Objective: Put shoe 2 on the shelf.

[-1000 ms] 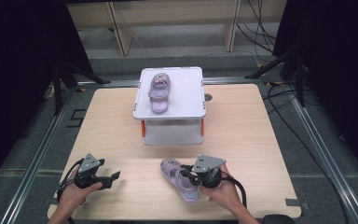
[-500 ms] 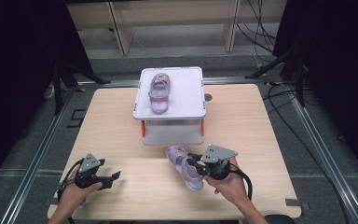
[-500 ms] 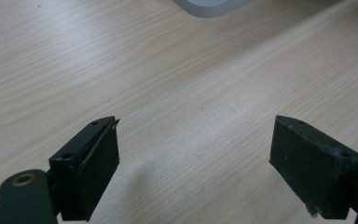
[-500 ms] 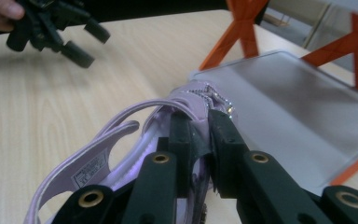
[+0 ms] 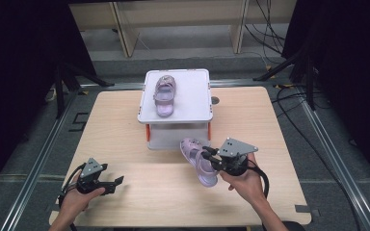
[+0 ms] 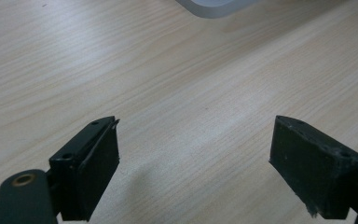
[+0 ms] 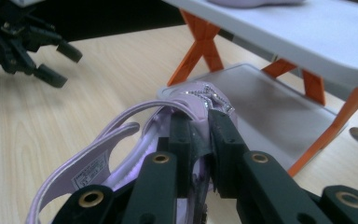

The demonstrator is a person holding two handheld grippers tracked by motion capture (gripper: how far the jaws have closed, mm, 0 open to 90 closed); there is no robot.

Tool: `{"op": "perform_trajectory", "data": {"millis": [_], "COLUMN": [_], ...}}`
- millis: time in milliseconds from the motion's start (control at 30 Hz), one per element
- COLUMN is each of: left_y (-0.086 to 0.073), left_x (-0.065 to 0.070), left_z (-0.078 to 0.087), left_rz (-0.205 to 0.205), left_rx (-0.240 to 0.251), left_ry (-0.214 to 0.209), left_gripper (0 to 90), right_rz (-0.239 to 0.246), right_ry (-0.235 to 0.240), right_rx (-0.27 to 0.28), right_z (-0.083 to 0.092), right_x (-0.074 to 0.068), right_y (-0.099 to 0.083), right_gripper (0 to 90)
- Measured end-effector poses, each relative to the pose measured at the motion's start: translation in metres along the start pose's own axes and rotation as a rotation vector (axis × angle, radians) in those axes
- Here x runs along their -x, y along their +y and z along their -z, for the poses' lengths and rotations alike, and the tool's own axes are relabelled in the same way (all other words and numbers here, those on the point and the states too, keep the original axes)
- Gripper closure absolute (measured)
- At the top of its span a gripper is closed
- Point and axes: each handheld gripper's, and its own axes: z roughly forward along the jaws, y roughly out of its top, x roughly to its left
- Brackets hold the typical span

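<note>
My right claw carries a sandal near the white stand

My right gripper (image 7: 198,140) is clenched on the strap of the lilac sandal (image 5: 198,161), in the air just before the white stand (image 5: 192,103), where its pair (image 5: 163,95) lies. The thin strap may slip, or the toe may hit the stand's edge. My left gripper (image 6: 196,158) rests released, far left of the stand. The pads' contact is hidden.

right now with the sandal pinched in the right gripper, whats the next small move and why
Probably carry the held sandal up and forward toward the bare part of the white shelf top, beside the other sandal. The right gripper is clamped on its strap, it hangs below the shelf's front edge, and the left gripper rests open.
</note>
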Motion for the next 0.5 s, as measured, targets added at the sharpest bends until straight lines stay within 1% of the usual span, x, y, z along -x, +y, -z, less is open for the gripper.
{"op": "perform_trajectory", "data": {"millis": [67, 133, 167, 200, 233, 267, 300, 333, 367, 400, 433, 467, 500], "left_y": [0.0, 0.0, 0.0, -0.001, 0.0, 0.001, 0.001, 0.0, 0.0, 0.0, 0.0, 0.0, 0.0], "left_x": [0.001, 0.001, -0.001, 0.001, 0.001, -0.004, -0.003, 0.0, -0.001, -0.001, -0.001, -0.002, -0.001], "left_z": [0.0, 0.0, 0.001, 0.001, 0.002, 0.0, 0.0, 0.001, 0.0, 0.0, 0.0, 0.001, 0.0], "left_rz": [0.01, 0.014, -0.006, 0.03, 0.028, -0.029, -0.016, 0.02, 0.001, -0.007, -0.013, -0.019, -0.005], "left_rx": [-0.005, -0.003, -0.018, -0.013, -0.014, 0.006, 0.004, -0.008, 0.0, 0.001, -0.008, -0.013, -0.002], "left_ry": [0.003, 0.005, 0.016, 0.009, 0.013, 0.009, 0.007, 0.012, 0.006, 0.005, 0.009, 0.011, 0.007], "left_gripper": [15.0, 15.0, 15.0, 15.0, 15.0, 15.0, 15.0, 15.0, 15.0, 15.0, 15.0, 15.0, 15.0], "right_rz": [0.005, 0.004, 0.002, 0.003, 0.01, -0.004, -0.003, 0.004, -0.001, 0.002, 0.009, 0.0, 0.006], "right_ry": [-0.01, -0.001, -0.001, -0.004, -0.003, 0.004, 0.009, 0.004, 0.012, 0.024, 0.015, 0.022, 0.02], "right_rx": [0.01, 0.02, 0.027, 0.033, 0.04, 0.048, 0.053, 0.065, 0.064, 0.065, 0.062, 0.061, 0.068], "right_z": [0.002, 0.005, 0.006, 0.007, 0.009, 0.011, 0.012, 0.012, 0.013, 0.013, 0.014, 0.013, 0.013], "right_x": [0.003, 0.004, 0.005, 0.005, 0.006, 0.005, 0.006, 0.006, 0.006, 0.006, 0.007, 0.006, 0.007], "right_y": [0.004, 0.009, 0.012, 0.014, 0.017, 0.02, 0.022, 0.024, 0.028, 0.03, 0.033, 0.036, 0.039], "right_gripper": [80.7, 80.7, 80.7, 80.8, 80.7, 80.7, 80.7, 80.7, 80.8, 80.8, 80.8, 80.9, 80.9]}}
